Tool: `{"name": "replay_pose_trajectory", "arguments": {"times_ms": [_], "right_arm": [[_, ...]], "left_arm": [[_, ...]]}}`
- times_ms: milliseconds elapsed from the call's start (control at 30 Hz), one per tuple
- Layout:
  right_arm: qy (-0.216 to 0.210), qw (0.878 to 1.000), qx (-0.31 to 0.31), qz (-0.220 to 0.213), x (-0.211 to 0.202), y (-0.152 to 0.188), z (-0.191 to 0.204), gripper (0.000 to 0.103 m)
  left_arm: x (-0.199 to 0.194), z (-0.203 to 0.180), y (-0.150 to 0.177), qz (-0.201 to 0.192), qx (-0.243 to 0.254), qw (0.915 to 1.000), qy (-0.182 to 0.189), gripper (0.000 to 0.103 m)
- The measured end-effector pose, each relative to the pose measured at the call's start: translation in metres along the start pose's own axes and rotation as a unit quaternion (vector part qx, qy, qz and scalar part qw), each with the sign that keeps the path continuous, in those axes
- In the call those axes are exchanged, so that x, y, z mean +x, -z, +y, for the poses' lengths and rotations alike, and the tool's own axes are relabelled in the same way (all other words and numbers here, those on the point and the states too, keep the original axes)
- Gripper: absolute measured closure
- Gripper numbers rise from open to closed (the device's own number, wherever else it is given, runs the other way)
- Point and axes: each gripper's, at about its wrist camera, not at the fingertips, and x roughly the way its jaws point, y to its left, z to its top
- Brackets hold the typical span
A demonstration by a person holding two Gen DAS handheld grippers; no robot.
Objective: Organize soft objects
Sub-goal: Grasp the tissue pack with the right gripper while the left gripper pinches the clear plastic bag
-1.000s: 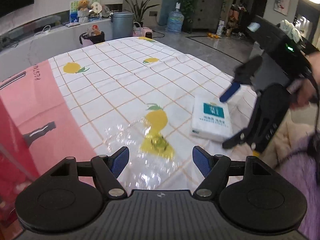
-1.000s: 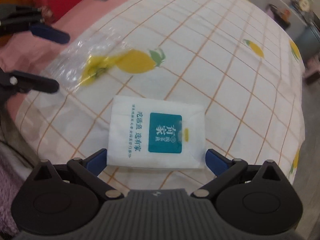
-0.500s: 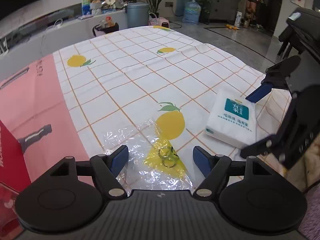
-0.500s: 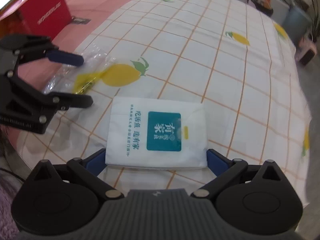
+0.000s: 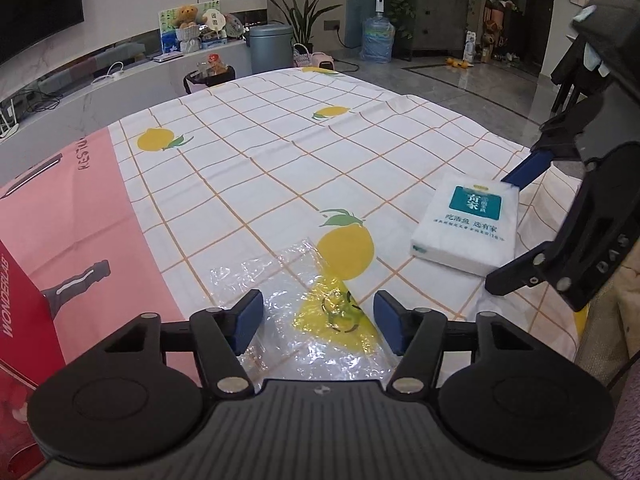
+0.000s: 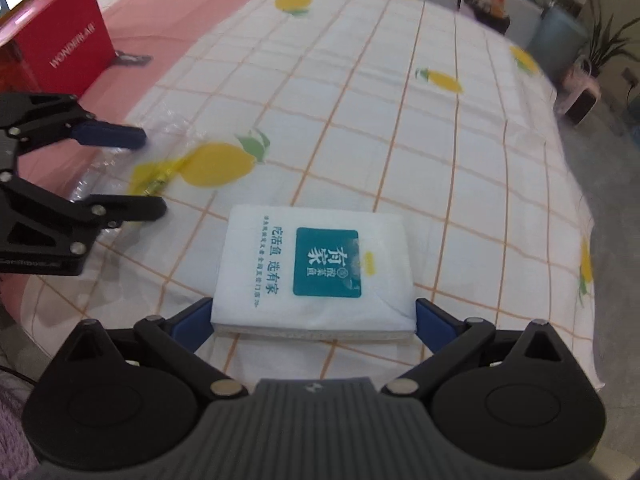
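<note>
White pack: soft tissue pack (image 6: pixel 314 270) with a teal label lies flat on the tablecloth (image 6: pixel 460 152) near its front edge, its near end between the right gripper (image 6: pixel 313 318) fingers.
Right tongs: spread wide, blue pads just beside both sides of the pack; not clenched, though I cannot tell whether the pads already touch it.
Clear bag: crinkled transparent plastic bag (image 5: pixel 296 312) with a yellow printed patch lies flat on the cloth, just left of the tissue pack.
Left tongs: left gripper (image 5: pixel 319 318) released, fingers apart, straddling the bag's near end low over the cloth.
Red box: WONDERLAB box (image 6: pixel 56 48) stands well apart on the pink part of the cloth.
Step in hand: both tongs look lined up for a grasp, one on each soft item; nothing lifted yet.
Next move: likely squeeze gently on the pack so it does not buckle; the thin bag needs a low pinch to catch the film.
Change from a second ago: both grippers have come lower and further forward; the bag now sits between the left fingers, and the pack reaches deeper between the right ones.
</note>
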Motion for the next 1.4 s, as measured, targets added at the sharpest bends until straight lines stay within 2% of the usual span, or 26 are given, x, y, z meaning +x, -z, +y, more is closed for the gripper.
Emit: {"name": "replay_pose_trajectory", "arguments": {"times_ms": [67, 167, 267, 367, 467, 567, 667, 767, 833, 867, 967, 1067, 1133, 1267, 1300, 1333, 1400], "right_arm": [[0.005, 1.000, -0.002, -0.021, -0.008, 0.002, 0.006, 0.002], [-0.035, 0.999, 0.019, -0.013, -0.011, 0.004, 0.010, 0.002], [-0.018, 1.000, -0.001, -0.014, -0.006, 0.007, 0.022, 0.002], [-0.017, 0.999, 0.027, -0.032, -0.009, 0.011, 0.020, 0.002], [-0.015, 0.997, 0.039, -0.068, -0.020, 0.018, 0.016, 0.002], [-0.021, 0.995, 0.056, -0.084, -0.031, 0.025, 0.006, 0.002], [-0.010, 0.993, 0.045, -0.108, -0.045, 0.029, 0.004, 0.002], [-0.034, 0.994, 0.045, -0.092, -0.052, 0.029, 0.000, 0.002], [-0.022, 0.996, 0.035, -0.074, -0.051, 0.029, 0.003, 0.002], [-0.021, 0.996, 0.048, -0.070, -0.051, 0.028, 0.002, 0.002], [-0.069, 0.990, 0.108, -0.058, -0.050, 0.018, -0.007, 0.002], [-0.078, 0.988, 0.106, -0.074, -0.056, 0.008, -0.002, 0.003], [-0.072, 0.989, 0.099, -0.084, -0.059, 0.004, 0.002, 0.003], [-0.073, 0.989, 0.101, -0.074, -0.061, 0.004, 0.010, 0.004], [-0.072, 0.990, 0.097, -0.075, -0.063, 0.005, 0.013, 0.004], [-0.069, 0.990, 0.097, -0.079, -0.065, 0.005, 0.015, 0.004], [-0.071, 0.989, 0.100, -0.081, -0.069, 0.005, 0.018, 0.005]], "left_arm": [[0.000, 0.000, 0.000, -0.001, -0.001, 1.0000, -0.001, 0.035], [0.000, 0.001, 0.000, -0.002, -0.002, 1.0000, -0.001, 0.035], [-0.001, 0.003, 0.002, -0.004, -0.001, 1.0000, 0.001, 0.036], [-0.002, 0.005, 0.003, -0.006, -0.002, 1.0000, 0.002, 0.036], [-0.002, 0.005, 0.003, -0.007, 0.000, 1.0000, 0.002, 0.035], [-0.002, 0.005, 0.002, -0.006, -0.003, 1.0000, 0.003, 0.035], [-0.002, 0.006, 0.002, -0.006, -0.003, 1.0000, 0.004, 0.035], [-0.002, 0.006, 0.002, -0.006, -0.003, 1.0000, 0.004, 0.035], [-0.002, 0.007, 0.002, -0.006, -0.004, 1.0000, 0.003, 0.035], [-0.002, 0.007, 0.002, -0.006, -0.005, 1.0000, 0.002, 0.035], [-0.004, 0.010, 0.002, -0.001, -0.015, 0.9999, 0.002, 0.035], [-0.007, 0.018, 0.002, 0.005, -0.037, 0.9993, 0.007, 0.043], [-0.009, 0.024, 0.000, 0.012, -0.050, 0.9986, 0.012, 0.056], [-0.011, 0.031, -0.003, 0.023, -0.077, 0.9966, 0.020, 0.078], [-0.013, 0.032, -0.003, 0.023, -0.081, 0.9963, 0.021, 0.089], [-0.014, 0.032, -0.003, 0.024, -0.083, 0.9960, 0.022, 0.094], [-0.020, 0.032, -0.002, 0.018, -0.083, 0.9961, 0.024, 0.095]]}}
